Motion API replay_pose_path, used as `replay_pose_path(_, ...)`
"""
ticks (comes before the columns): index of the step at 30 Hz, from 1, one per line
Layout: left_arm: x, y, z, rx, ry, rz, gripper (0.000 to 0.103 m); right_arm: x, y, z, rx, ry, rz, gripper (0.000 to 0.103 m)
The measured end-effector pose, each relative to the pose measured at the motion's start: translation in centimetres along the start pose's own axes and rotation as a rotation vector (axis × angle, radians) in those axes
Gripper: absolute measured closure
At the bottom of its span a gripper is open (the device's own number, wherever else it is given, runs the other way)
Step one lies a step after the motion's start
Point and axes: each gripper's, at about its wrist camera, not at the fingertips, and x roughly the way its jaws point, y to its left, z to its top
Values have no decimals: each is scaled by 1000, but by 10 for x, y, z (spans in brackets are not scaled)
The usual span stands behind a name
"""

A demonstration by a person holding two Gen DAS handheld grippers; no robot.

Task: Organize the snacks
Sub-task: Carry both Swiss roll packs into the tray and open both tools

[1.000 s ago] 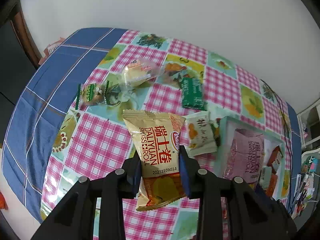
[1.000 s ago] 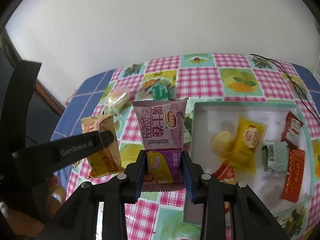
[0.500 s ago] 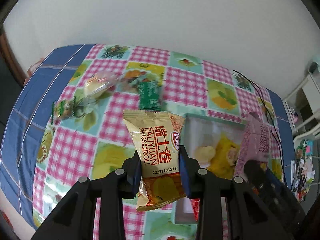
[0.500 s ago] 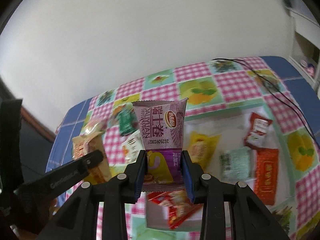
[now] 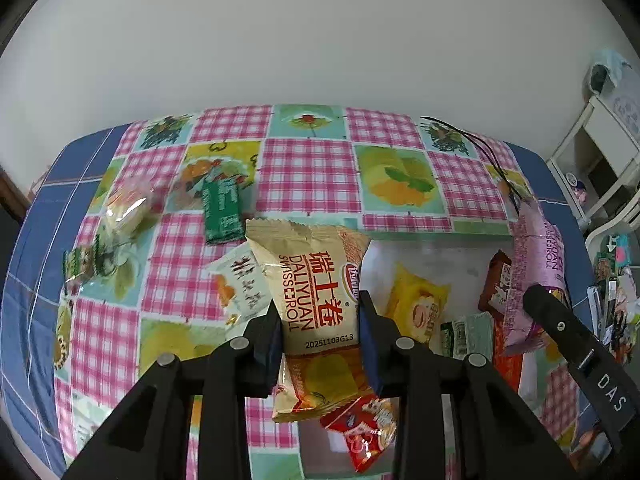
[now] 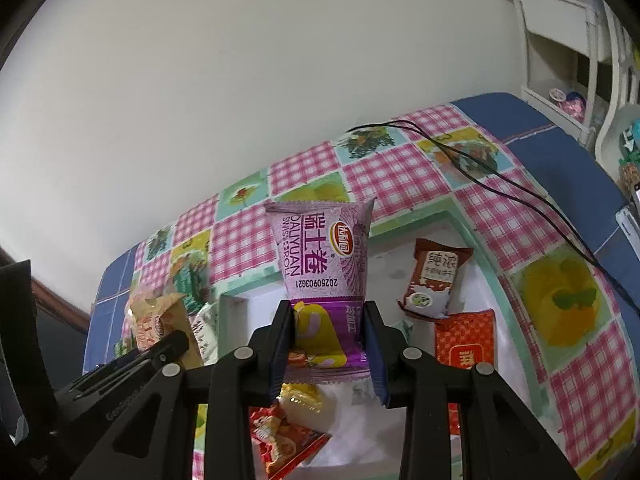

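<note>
My left gripper (image 5: pixel 320 328) is shut on a gold Swiss roll packet (image 5: pixel 316 288), held upright above the near left edge of the white tray (image 5: pixel 432 256). My right gripper (image 6: pixel 328 340) is shut on a purple Swiss roll packet (image 6: pixel 324 256), held over the same tray (image 6: pixel 392 276). In the left wrist view that purple packet (image 5: pixel 536 264) hangs at the right with a black finger (image 5: pixel 576 352) on it. The gold packet (image 6: pixel 154 324) shows at the left in the right wrist view. In the tray lie a yellow packet (image 5: pixel 418 308), a brown packet (image 6: pixel 434 276), an orange packet (image 6: pixel 466 340) and a red packet (image 5: pixel 364 428).
On the checked tablecloth (image 5: pixel 312 172) left of the tray lie a green packet (image 5: pixel 222 208), a white packet with an orange picture (image 5: pixel 240 288), a clear-wrapped cake (image 5: pixel 128 208) and a small green sweet (image 5: pixel 78 264). A black cable (image 6: pixel 472 160) crosses the far right corner. White shelves (image 6: pixel 560 40) stand at the right.
Both grippers have swung to the right over the table with their packets still held. The tray now lies under both of them, and the loose snacks have slid to the left of the views.
</note>
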Motion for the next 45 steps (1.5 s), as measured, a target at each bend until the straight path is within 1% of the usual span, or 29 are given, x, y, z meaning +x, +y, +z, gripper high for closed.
replay_pose_path(7,18,-15,7,39,-28,16,68,18,-6,2,0,4,-11,66)
replay_pose_path(14,38,-28,13,112,-77,41,68,38,-9,3,6,-4,-18,66)
replay_pose_path(23,49,-20,26,106,-157,47,68,67,-9,11,-19,-2,-60,66)
replay_pose_path(25,53,-19,27,111,-158,49,68,73,-9,12,-31,-1,-72,66)
replay_pose_path(28,61,-21,26,129,-143,51,68,80,-9,12,-43,4,-89,66)
replay_pose_path(30,68,-23,24,137,-116,53,68,84,-9,12,-44,12,-92,66)
replay_pose_path(33,77,-25,19,147,-63,47,68,88,-8,10,-49,29,-104,66)
replay_pose_path(35,82,-27,16,147,-23,57,68,90,-8,9,-53,47,-114,66)
replay_pose_path(39,84,-29,13,154,18,44,68,94,-10,6,-41,86,-124,66)
replay_pose_path(42,86,-30,12,159,52,54,68,97,-10,5,-48,112,-139,66)
replay_pose_path(45,86,-33,11,172,66,61,68,99,-12,4,-29,145,-148,66)
